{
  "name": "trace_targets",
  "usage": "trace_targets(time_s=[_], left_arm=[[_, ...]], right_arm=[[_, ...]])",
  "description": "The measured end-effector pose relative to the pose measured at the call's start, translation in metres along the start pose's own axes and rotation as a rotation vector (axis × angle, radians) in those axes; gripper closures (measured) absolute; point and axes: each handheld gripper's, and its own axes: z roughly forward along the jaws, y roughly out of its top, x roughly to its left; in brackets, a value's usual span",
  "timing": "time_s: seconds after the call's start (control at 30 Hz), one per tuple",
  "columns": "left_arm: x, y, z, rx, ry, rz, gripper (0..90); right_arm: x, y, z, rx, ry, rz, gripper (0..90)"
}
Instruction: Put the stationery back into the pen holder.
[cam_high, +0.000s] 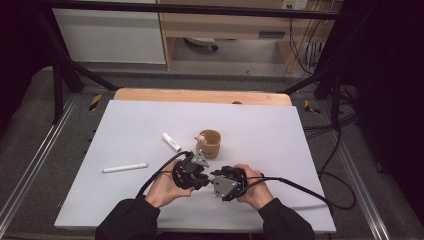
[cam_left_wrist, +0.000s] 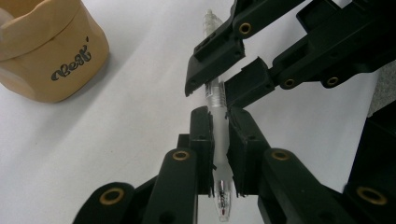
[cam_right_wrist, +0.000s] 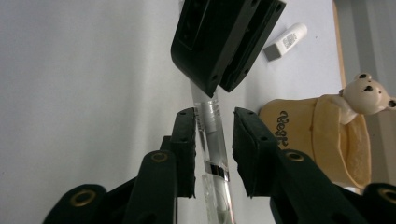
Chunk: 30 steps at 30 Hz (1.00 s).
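Two grippers meeting low on the white counter (cam_high: 280, 130) beside tan cup (cam_high: 210, 142): left gripper (cam_left_wrist: 218, 140) clenched on clear pen (cam_left_wrist: 216, 100); right gripper (cam_right_wrist: 214, 149) parted around it, seemingly not squeezing. White marker (cam_high: 125, 168) well apart leftward.

Tan cup (cam_left_wrist: 44, 49) has a dark script word on its side, looks like "Best", not certain. White tube (cam_right_wrist: 286, 42) carries small print on its label, too small to read. Pen (cam_left_wrist: 219, 140) has tiny illegible marks near its tip.
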Motion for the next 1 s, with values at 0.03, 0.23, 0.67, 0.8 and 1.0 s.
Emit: trace_targets(time_s=[0.03, 0.23, 0.67, 0.8, 1.0], left_arm=[[0.000, 0.000, 0.000, 0.000, 0.000, -0.001, 80.0], [0.001, 0.001, -0.001, -0.004, -0.005, -0.007, 80.0], [0.003, -0.002, -0.006, -0.024, 0.005, 0.022, 71.4], [0.005, -0.007, -0.013, -0.046, 0.035, 0.033, 58.9], [0.012, -0.022, -0.024, -0.075, 0.073, 0.028, 41.6]], right_arm=[[0.000, 0.000, 0.000, 0.002, 0.004, 0.000, 71.7], [0.001, 0.000, -0.001, -0.005, 0.004, -0.038, 76.7], [0.000, 0.000, -0.004, -0.008, 0.007, -0.026, 79.7], [-0.004, -0.002, -0.006, -0.001, 0.001, 0.012, 79.7], [-0.011, -0.006, -0.007, 0.024, -0.018, 0.053, 79.7]])
